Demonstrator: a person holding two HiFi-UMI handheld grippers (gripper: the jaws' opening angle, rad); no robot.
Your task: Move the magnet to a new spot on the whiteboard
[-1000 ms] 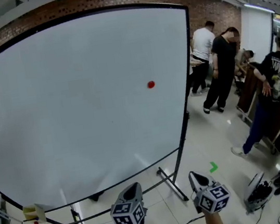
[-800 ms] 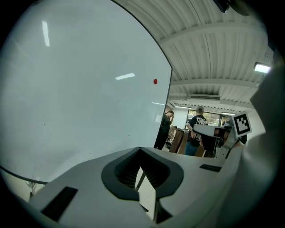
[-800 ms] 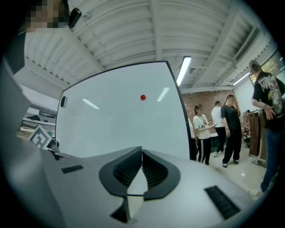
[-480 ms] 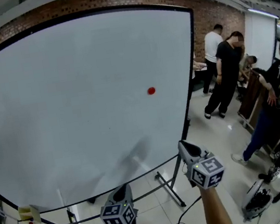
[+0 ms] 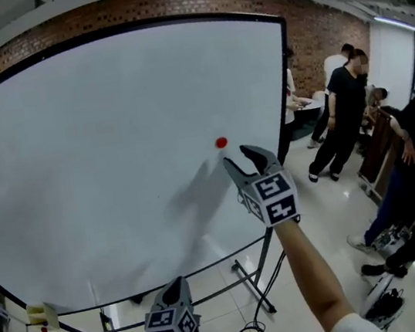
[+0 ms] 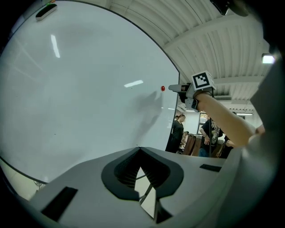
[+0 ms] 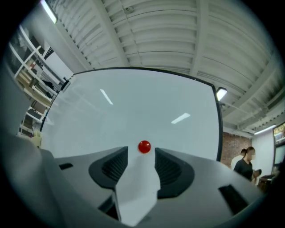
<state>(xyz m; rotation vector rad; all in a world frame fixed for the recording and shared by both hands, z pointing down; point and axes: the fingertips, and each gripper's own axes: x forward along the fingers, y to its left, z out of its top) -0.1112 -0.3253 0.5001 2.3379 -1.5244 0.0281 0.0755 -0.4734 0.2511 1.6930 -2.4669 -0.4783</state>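
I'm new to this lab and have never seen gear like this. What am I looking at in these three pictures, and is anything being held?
There is no robot here. A person holds a two-fingered gripper in each hand. The head view comes from a camera on the person's head, and each gripper view looks along that gripper's own fingers. The surface is an upright whiteboard with one small red magnet stuck on it. The right gripper is raised close to the magnet with its fingers opening. The magnet lines up with the gap between them but is not gripped. The left gripper hangs low with its fingers together, holding nothing.
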